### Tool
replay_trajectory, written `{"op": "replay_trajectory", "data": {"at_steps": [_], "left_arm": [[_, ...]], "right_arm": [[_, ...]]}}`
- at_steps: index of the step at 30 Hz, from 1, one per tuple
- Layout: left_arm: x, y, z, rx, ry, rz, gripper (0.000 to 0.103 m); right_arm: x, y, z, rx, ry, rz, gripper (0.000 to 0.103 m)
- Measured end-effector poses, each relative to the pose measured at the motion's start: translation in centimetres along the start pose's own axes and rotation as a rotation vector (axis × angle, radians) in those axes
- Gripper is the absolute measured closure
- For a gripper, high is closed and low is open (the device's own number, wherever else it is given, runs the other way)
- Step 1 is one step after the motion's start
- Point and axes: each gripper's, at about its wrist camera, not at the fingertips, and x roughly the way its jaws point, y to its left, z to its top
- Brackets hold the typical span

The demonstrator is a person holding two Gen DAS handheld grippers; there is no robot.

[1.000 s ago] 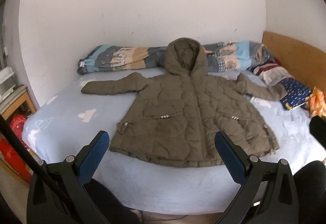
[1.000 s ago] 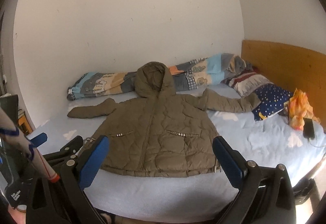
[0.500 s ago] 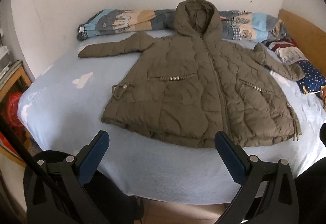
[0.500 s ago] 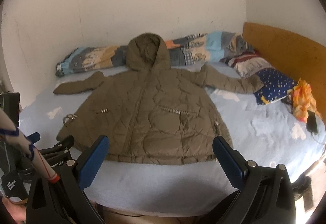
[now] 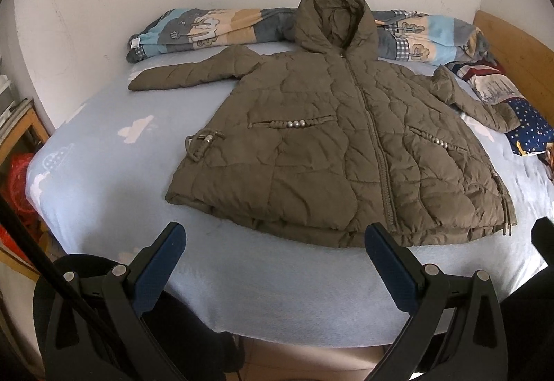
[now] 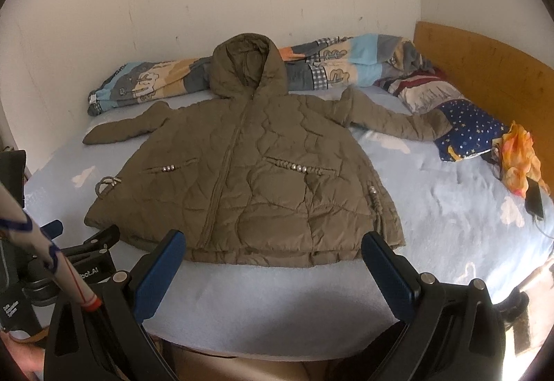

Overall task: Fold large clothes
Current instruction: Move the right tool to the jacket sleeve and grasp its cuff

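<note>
The left gripper (image 5: 275,263) hovers above the near edge of the bed (image 5: 104,156), its blue-padded fingers spread wide and holding nothing. The right gripper (image 6: 271,265) hovers there too, likewise spread and empty. Just beyond them an olive quilted hooded jacket (image 6: 249,173) lies flat and face up at the bed's middle, zipped, hem toward the near edge, both sleeves stretched sideways. Its hood rests on a rolled patterned quilt (image 6: 155,83) along the far edge. Pillows (image 6: 467,128) sit by the wooden headboard (image 6: 484,66).
</note>
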Motion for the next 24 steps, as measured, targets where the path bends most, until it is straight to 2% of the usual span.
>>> {"op": "replay_trajectory", "data": {"at_steps": [16,21,24], "left_arm": [[0.0,-0.7,0.5,0.019,-0.019,-0.015,0.000],[-0.3,-1.9,3.0,0.045,-0.088,-0.014,0.000],[0.2,-2.8,5.4,0.050,-0.126,-0.048,0.000]], "right_arm": [[0.9,-0.2,0.0,0.008,0.031,-0.018,0.000],[1.6,-0.8,0.3,0.009,0.036,-0.041,0.000],[2.5,-1.2,1.1,0.003,0.041,-0.048,0.000]]}}
